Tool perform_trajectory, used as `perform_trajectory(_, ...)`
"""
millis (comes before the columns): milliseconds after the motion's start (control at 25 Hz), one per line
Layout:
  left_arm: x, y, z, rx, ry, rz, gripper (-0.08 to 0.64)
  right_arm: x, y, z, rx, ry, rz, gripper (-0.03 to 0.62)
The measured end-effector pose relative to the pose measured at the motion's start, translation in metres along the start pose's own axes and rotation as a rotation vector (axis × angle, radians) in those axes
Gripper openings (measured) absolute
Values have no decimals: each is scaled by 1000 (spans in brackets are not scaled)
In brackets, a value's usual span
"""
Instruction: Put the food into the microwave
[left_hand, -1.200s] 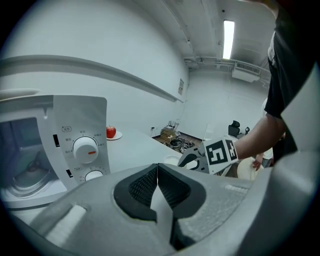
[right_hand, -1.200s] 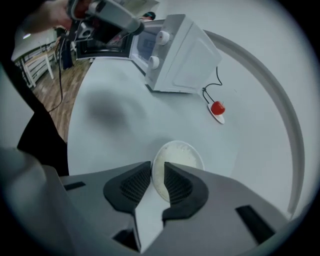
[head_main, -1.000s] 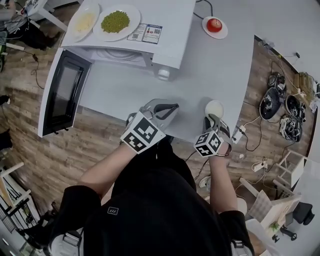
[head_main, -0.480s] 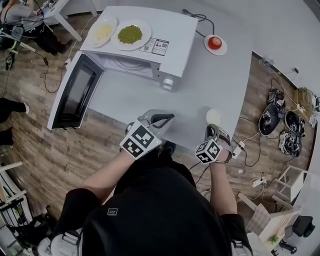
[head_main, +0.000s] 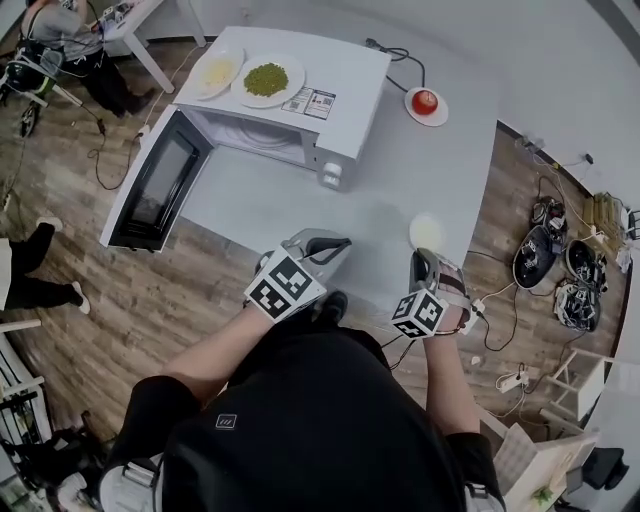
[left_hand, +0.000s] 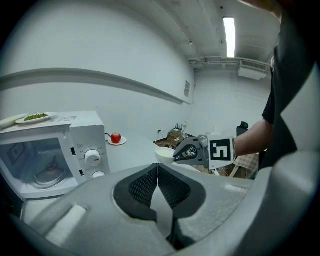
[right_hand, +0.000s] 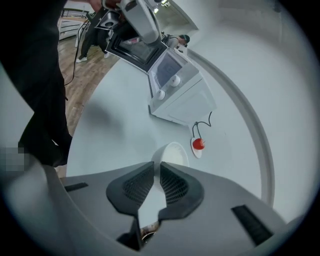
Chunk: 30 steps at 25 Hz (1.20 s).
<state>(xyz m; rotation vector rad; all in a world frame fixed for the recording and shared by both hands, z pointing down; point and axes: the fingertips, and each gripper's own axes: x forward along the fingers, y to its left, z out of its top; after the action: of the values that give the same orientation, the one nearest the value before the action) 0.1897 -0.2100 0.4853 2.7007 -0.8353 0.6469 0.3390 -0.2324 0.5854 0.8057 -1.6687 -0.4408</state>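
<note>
My right gripper (head_main: 422, 257) is shut on the near rim of a small white bowl (head_main: 427, 232); its jaws have just been closing on that rim. The bowl (right_hand: 172, 154) hangs a little above the grey table (head_main: 400, 170), as the left gripper view also shows (left_hand: 164, 154). My left gripper (head_main: 338, 243) sits at the table's near edge, shut with nothing in it (left_hand: 157, 172). The white microwave (head_main: 300, 90) stands at the far left with its door (head_main: 160, 180) swung wide open. On its top lie a plate of green peas (head_main: 266, 79) and a plate of yellow food (head_main: 218, 72).
A red apple on a saucer (head_main: 425, 101) sits at the table's far right, with a black cable behind it. Cookers and cables lie on the wooden floor (head_main: 560, 270) to the right. A person stands at the far left (head_main: 40, 40).
The right gripper has closed on the bowl's rim and lifted the bowl off the table. The left gripper has crept slightly forward and up.
</note>
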Motion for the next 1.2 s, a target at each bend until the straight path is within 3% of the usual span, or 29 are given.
perform_trajectory(360,-18,-3,8,-2,-10,91,9,-37,-45,41,-95,-148,-100,49)
perform_trajectory(600,-48,17,14,89,-12,150,9,-60,-53,81,-121,-210,-111,49)
perform_trajectory(720,-70,39,12,87,-42,170,9,-69,-48,103,-135,-221,-120,49)
perform_trajectory(920,-117,71,-6,105,-47,159,9,-77,-32,151,-139,-202,-132,49)
perform_trajectory(1200,-185,111,-22,134,-85,120,9,-83,-14,250,-135,-196,-168,49)
